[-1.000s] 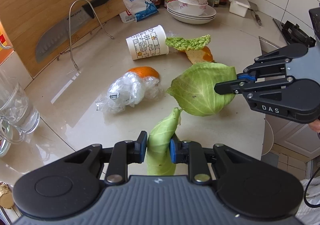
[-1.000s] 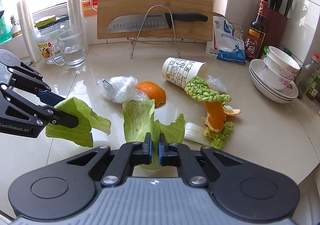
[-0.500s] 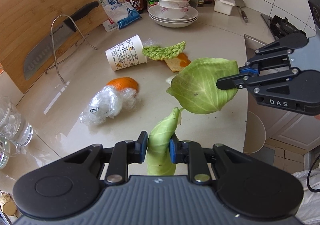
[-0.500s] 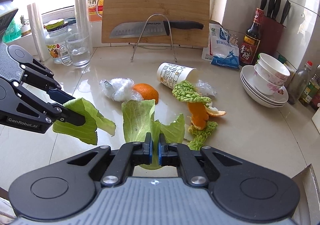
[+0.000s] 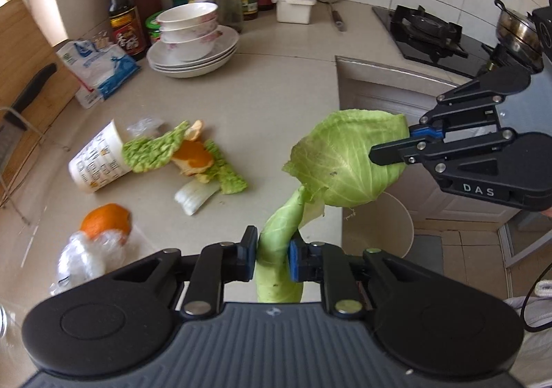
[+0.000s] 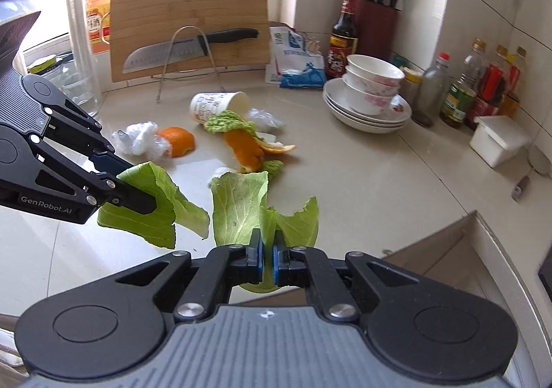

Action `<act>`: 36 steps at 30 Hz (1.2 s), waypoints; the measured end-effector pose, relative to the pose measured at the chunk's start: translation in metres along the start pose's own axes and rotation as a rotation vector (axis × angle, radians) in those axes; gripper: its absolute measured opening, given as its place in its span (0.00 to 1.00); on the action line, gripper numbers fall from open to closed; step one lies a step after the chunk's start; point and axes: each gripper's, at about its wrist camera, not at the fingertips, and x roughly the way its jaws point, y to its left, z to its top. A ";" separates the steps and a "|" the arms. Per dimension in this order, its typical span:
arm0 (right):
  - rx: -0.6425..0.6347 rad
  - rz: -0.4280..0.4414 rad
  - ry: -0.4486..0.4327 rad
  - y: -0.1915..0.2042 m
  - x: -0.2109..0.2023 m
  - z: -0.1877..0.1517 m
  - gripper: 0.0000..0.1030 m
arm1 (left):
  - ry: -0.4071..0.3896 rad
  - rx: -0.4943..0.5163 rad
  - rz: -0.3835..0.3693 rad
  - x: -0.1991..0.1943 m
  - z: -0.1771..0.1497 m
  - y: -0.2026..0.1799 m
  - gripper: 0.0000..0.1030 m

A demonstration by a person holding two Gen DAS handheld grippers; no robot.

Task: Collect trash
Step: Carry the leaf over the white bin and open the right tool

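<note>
My left gripper (image 5: 272, 250) is closing on the thick stem of a pale green cabbage leaf (image 5: 281, 225), which its pads press. My right gripper (image 6: 267, 250) is shut on a broad cabbage leaf (image 6: 238, 205). In the left wrist view that broad leaf (image 5: 341, 160) hangs from the right gripper (image 5: 396, 146) at the counter's right edge, above a white bin (image 5: 390, 225) on the floor. On the counter lie a tipped paper cup (image 5: 96, 163), orange peel (image 5: 193, 156), a half orange (image 5: 107, 219), crumpled plastic wrap (image 5: 82, 256) and green scraps (image 5: 151, 153).
Stacked bowls on plates (image 5: 193, 42) stand at the back, with bottles (image 5: 124, 15) and a white box (image 5: 295, 3) behind. A knife on a wire rack (image 6: 193, 46) leans against a cutting board (image 6: 186, 8). A sink (image 5: 376, 84) and a stove (image 5: 427, 32) lie to the right.
Both grippers have carried their cabbage leaves to the right, off the trash pile and toward the counter's edge. The bin has come into view. The trash on the counter has not moved.
</note>
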 end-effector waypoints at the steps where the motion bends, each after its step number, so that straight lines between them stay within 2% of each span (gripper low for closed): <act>1: 0.018 -0.018 0.002 -0.007 -0.004 -0.005 0.07 | -0.001 0.017 -0.016 0.005 0.005 -0.007 0.15; 11: 0.184 -0.189 0.034 -0.068 -0.036 -0.058 0.07 | -0.009 0.153 -0.157 0.048 0.047 -0.069 0.15; 17: 0.277 -0.246 0.080 -0.104 -0.031 -0.094 0.07 | 0.000 0.196 -0.211 0.074 0.065 -0.103 0.15; 24: 0.356 -0.243 0.147 -0.141 0.006 -0.140 0.07 | 0.011 0.220 -0.205 0.093 0.075 -0.126 0.15; 36: 0.469 -0.233 0.324 -0.186 0.120 -0.220 0.07 | 0.030 0.180 -0.170 0.113 0.079 -0.145 0.15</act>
